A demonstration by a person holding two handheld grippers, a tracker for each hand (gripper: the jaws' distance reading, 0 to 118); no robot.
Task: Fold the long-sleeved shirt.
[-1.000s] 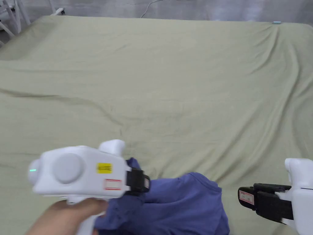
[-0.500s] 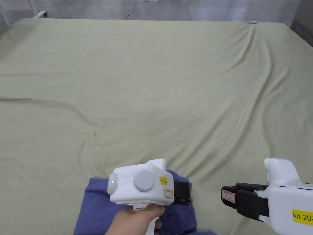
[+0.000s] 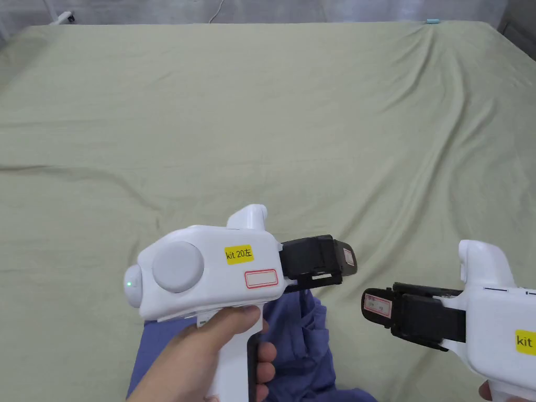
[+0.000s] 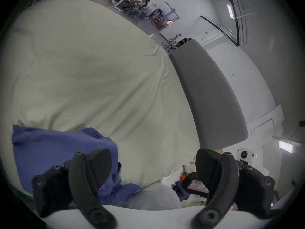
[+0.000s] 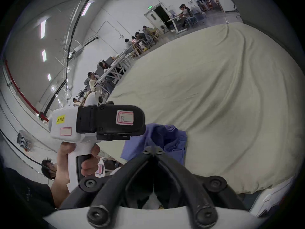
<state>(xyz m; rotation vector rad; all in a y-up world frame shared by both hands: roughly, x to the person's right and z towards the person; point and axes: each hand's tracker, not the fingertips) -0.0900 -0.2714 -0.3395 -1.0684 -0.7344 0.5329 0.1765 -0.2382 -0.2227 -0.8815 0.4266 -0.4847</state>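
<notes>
The blue long-sleeved shirt (image 3: 309, 345) lies crumpled at the near edge of the green bed sheet (image 3: 261, 131). A hand holds my left gripper (image 3: 352, 260) above the shirt. In the left gripper view its jaws (image 4: 152, 155) stand wide apart with nothing between them, and the shirt (image 4: 57, 150) lies below to the left. My right gripper (image 3: 366, 303) hovers to the right of the shirt, apart from it. In the right gripper view its tips (image 5: 152, 151) meet with no cloth between them, the shirt (image 5: 171, 138) lies beyond, and the left gripper (image 5: 142, 121) is at the left.
The wrinkled sheet stretches far ahead and to both sides of the shirt. A grey upright panel (image 4: 211, 92) stands along the bed's right side. A small blue object (image 3: 432, 21) sits at the far edge. Several people sit at desks (image 5: 140, 34) beyond the bed.
My left gripper has risen from the shirt and now hangs above it, open. The right gripper has edged a little left. The head camera has also shifted.
</notes>
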